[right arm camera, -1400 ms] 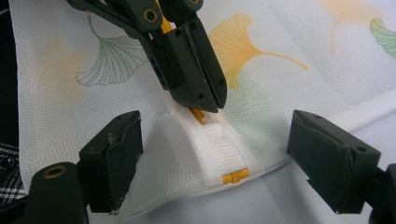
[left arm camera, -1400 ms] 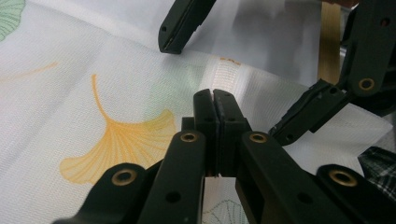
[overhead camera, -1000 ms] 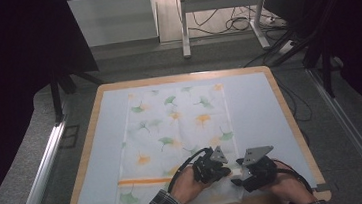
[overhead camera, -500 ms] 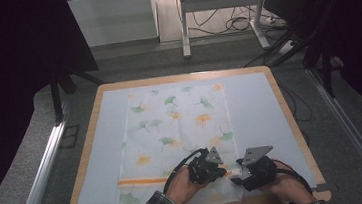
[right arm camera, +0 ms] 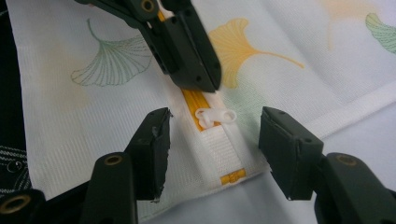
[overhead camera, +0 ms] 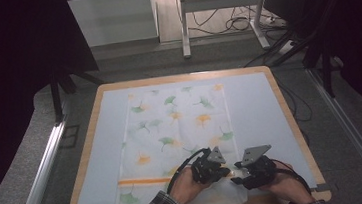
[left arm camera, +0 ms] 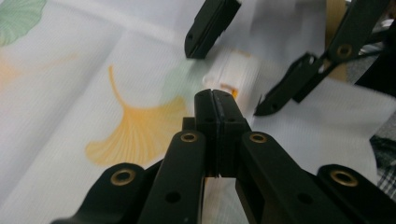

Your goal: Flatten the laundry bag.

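Hand-held gripper on my right (right arm camera: 212,149) straddles the white zipper pull (right arm camera: 215,115); its jaws have just been closing, yet both pads stand clear of it, holding nothing. That pull lies at the end of the orange zipper (right arm camera: 194,100) on the ginkgo-print mesh bag (overhead camera: 179,132), at about five o'clock on the counter (overhead camera: 254,100). My left hand-held gripper (left arm camera: 215,100) is shut, pressing the bag just at twelve o'clock of the pull; whether it actually pinches the cloth I cannot tell. I judge the risk to be catching the mesh with the small, flat pull, or sliding off it. If my left hold is weak, the whole bag would drag and bunch.
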